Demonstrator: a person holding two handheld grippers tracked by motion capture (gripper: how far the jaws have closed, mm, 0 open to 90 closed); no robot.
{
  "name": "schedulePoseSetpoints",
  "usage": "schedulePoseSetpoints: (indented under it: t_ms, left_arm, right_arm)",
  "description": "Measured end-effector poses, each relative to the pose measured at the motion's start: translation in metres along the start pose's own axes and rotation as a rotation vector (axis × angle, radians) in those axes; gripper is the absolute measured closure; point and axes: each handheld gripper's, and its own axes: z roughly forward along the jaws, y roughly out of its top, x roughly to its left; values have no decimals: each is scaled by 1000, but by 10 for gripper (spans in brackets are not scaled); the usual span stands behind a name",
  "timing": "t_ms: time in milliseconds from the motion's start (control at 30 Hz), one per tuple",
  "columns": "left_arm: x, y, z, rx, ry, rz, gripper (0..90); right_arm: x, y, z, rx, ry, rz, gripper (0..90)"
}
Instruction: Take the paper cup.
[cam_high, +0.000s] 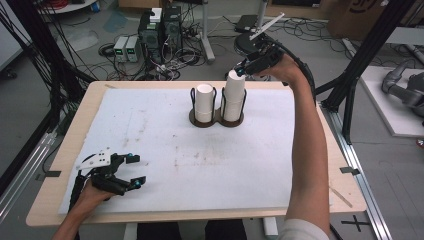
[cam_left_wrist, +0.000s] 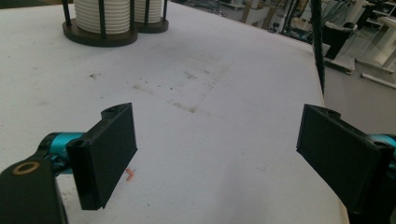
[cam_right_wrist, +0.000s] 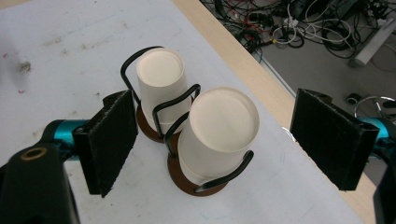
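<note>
Approach is where I judge things stand: my right gripper (cam_high: 239, 70) hangs over the taller cup stack (cam_right_wrist: 217, 135) in the two-post holder (cam_high: 216, 120) at the tabletop's (cam_high: 165, 150) far edge, fingers spread and empty, needing descent and closure, while my left gripper (cam_high: 134, 171) rests near, fingers spread.

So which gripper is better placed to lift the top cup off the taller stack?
Right. The right gripper hangs open just above the taller cup stack, jaws either side of it; the left gripper sits open low at the table's near left corner.
</note>
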Motion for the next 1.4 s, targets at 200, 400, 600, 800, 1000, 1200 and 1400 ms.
schedulePoseSetpoints:
  t_ms: [200, 400, 600, 800, 1000, 1200, 1400]
  left_arm:
    - [0, 0, 0, 0, 2, -2, 119]
    - [-1, 0, 0, 5, 5, 2, 119]
    - [0, 0, 0, 5, 5, -1, 119]
    - [0, 0, 1, 10, 2, -5, 119]
    - [0, 0, 1, 8, 1, -8, 119]
    - [1, 1, 1, 14, 4, -1, 119]
    - [0, 1, 1, 16, 4, -2, 119]
  right_arm:
    - [-7, -2, 14, 60, -4, 24, 156]
    - [-6, 5, 30, 161, -13, 9, 156]
    - [-7, 12, 41, 214, -18, 16, 156]
    - [-9, 11, 51, 269, 1, 41, 157]
    - [-10, 10, 57, 297, 9, 62, 157]
    - [-11, 11, 61, 331, -5, 70, 287]
    - [-8, 14, 63, 351, -16, 88, 342]
